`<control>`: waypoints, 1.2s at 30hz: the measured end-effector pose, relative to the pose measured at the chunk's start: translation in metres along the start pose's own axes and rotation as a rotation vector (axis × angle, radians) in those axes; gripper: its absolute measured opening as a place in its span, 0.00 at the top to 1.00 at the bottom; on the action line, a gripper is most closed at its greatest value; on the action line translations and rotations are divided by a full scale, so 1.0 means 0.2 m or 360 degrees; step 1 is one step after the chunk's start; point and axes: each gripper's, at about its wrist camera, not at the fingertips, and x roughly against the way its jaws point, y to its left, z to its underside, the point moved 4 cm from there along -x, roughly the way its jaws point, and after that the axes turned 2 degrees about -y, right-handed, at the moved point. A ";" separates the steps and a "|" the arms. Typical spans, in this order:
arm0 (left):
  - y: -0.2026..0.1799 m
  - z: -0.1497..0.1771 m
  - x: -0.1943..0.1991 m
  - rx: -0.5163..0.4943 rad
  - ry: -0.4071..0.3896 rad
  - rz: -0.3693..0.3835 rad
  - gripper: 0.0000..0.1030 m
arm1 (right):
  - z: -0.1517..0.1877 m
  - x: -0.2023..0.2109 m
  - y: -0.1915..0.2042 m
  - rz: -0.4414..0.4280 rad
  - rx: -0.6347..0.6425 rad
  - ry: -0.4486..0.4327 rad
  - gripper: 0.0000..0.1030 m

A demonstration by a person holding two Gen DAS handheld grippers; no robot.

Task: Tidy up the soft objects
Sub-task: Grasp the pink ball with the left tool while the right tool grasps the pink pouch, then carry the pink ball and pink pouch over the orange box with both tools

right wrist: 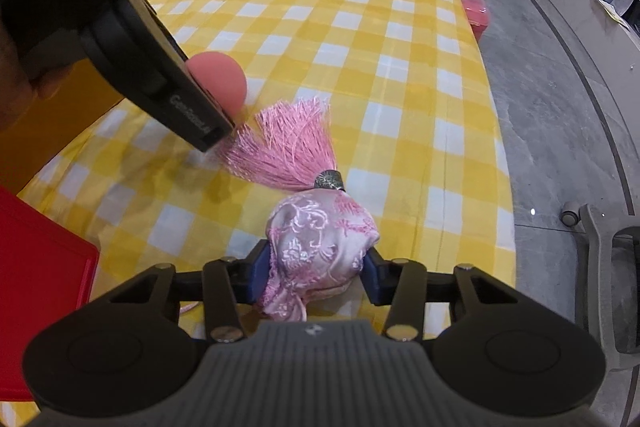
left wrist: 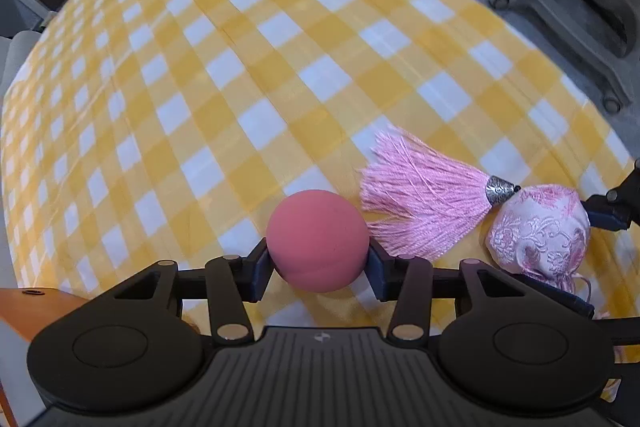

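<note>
My left gripper [left wrist: 318, 259] is shut on a pink foam ball [left wrist: 318, 239], held just above the yellow checked tablecloth [left wrist: 240, 87]. The ball also shows in the right wrist view [right wrist: 220, 79], half hidden behind the left gripper's body [right wrist: 132, 39]. My right gripper [right wrist: 316, 277] is shut on a pink embroidered sachet [right wrist: 320, 239] with a silver cap and a pink tassel [right wrist: 292, 151] that fans out on the cloth. The sachet [left wrist: 540, 231] and tassel [left wrist: 420, 199] lie to the right of the ball in the left wrist view.
A red box [right wrist: 40, 287] and an orange box [right wrist: 52, 131] stand at the table's left near edge. A pink bin [right wrist: 478, 15] and a carton sit on the floor beyond the table's right side. A chair base [right wrist: 600, 239] is at right.
</note>
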 end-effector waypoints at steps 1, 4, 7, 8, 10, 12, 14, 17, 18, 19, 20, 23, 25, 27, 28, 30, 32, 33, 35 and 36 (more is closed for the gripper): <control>0.00 0.00 0.02 0.0013 -0.0011 0.0004 0.48 | 0.00 0.01 -0.01 0.0004 0.0001 -0.0003 0.56; -0.01 0.01 0.07 0.0001 -0.0020 0.0016 0.48 | -0.01 0.05 -0.01 0.0016 0.0010 -0.0005 0.56; -0.04 0.03 0.14 -0.0020 -0.0036 0.0025 0.48 | -0.01 0.09 -0.01 0.0033 0.0030 -0.0004 0.56; -0.05 0.03 0.16 -0.0023 -0.0040 0.0030 0.48 | -0.01 0.11 -0.01 0.0039 0.0037 -0.0004 0.56; -0.08 0.05 0.21 -0.0040 -0.0047 0.0038 0.48 | 0.00 0.15 -0.01 0.0051 0.0055 -0.0004 0.56; -0.11 0.08 0.26 -0.0051 -0.0063 0.0037 0.48 | 0.00 0.20 -0.01 0.0065 0.0071 -0.0007 0.56; -0.15 0.11 0.31 -0.0055 -0.0075 0.0040 0.48 | 0.02 0.25 -0.01 0.0076 0.0079 -0.0008 0.56; -0.21 0.16 0.39 -0.0074 -0.0087 0.0047 0.48 | 0.07 0.33 0.00 0.0084 0.0104 -0.0003 0.56; -0.25 0.19 0.42 -0.0095 -0.0087 0.0058 0.48 | 0.09 0.36 0.00 0.0085 0.0110 0.0003 0.56; -0.29 0.22 0.44 -0.0123 -0.0092 0.0062 0.48 | 0.11 0.39 0.00 0.0085 0.0120 0.0010 0.56; -0.32 0.24 0.47 -0.0150 -0.0097 0.0062 0.48 | 0.13 0.41 0.01 0.0085 0.0129 0.0014 0.56; -0.41 0.32 0.54 -0.0197 -0.0115 0.0075 0.48 | 0.20 0.49 0.03 0.0097 0.0164 0.0020 0.56; -0.45 0.36 0.59 -0.0210 -0.0128 0.0083 0.48 | 0.24 0.55 0.04 0.0101 0.0178 0.0022 0.56; -0.46 0.41 0.64 -0.0224 -0.0142 0.0073 0.48 | 0.26 0.60 0.05 0.0111 0.0198 0.0020 0.56; -0.45 0.42 0.67 -0.0220 -0.0150 0.0071 0.48 | 0.26 0.63 0.06 0.0118 0.0208 0.0014 0.56; -0.42 0.45 0.72 -0.0193 -0.0172 0.0058 0.48 | 0.25 0.68 0.08 0.0130 0.0225 -0.0005 0.56; -0.38 0.48 0.78 -0.0158 -0.0194 0.0044 0.48 | 0.23 0.73 0.10 0.0136 0.0244 -0.0026 0.56; -0.35 0.49 0.80 -0.0140 -0.0205 0.0037 0.48 | 0.22 0.76 0.12 0.0139 0.0265 -0.0039 0.56; -0.29 0.53 0.86 -0.0110 -0.0224 0.0012 0.48 | 0.18 0.80 0.16 0.0147 0.0301 -0.0059 0.56; -0.25 0.55 0.89 -0.0089 -0.0237 -0.0001 0.48 | 0.16 0.82 0.18 0.0149 0.0322 -0.0069 0.56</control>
